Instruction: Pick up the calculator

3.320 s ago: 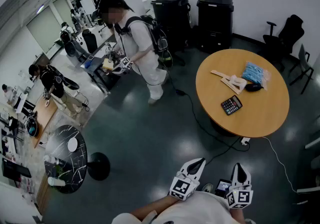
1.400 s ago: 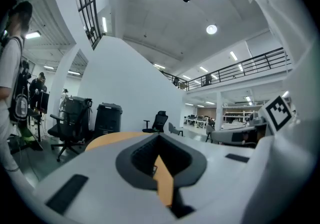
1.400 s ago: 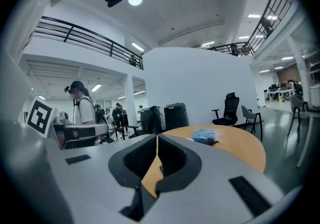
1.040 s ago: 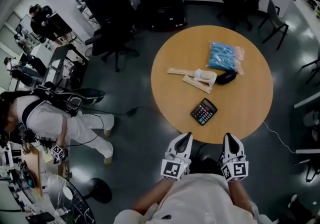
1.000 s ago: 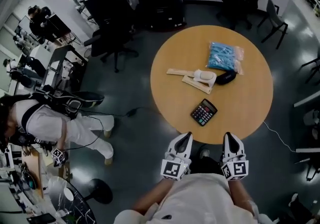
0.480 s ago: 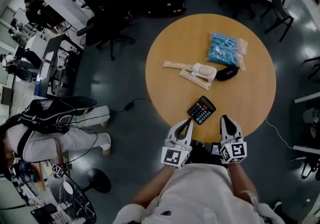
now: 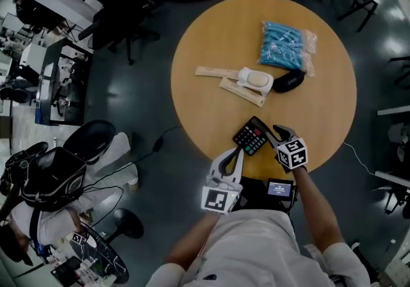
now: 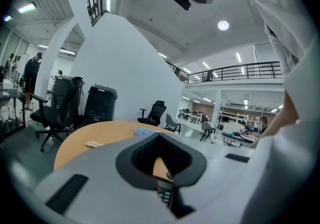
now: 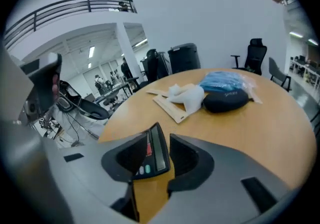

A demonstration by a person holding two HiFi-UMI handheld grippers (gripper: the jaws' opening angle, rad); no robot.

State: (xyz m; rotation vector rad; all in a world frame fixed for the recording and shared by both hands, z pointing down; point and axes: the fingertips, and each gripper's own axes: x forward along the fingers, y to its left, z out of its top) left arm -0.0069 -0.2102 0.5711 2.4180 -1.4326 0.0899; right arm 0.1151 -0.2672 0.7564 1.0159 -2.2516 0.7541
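The black calculator (image 7: 250,136) lies near the front edge of the round wooden table (image 7: 218,29). My right gripper (image 7: 273,136) points down at the calculator's right end. Its jaws are opening and the pads are not pressing. In the right gripper view the calculator (image 9: 152,154) has one corner between the jaws of the right gripper (image 9: 162,160). My left gripper (image 7: 237,154) hovers at the table's edge just left of the calculator, shut and holding nothing. The left gripper view shows only a sliver of the calculator (image 8: 164,195).
Farther back on the table lie a blue packet (image 7: 285,45), a black pouch (image 7: 288,81) and a white object on flat wooden sticks (image 7: 246,81). A person with a backpack (image 7: 45,177) crouches on the floor at the left. Black office chairs stand beyond the table.
I have come closer to the table. The right gripper dropped forward onto the calculator and its jaws spread apart. The left gripper moved forward to the table's edge.
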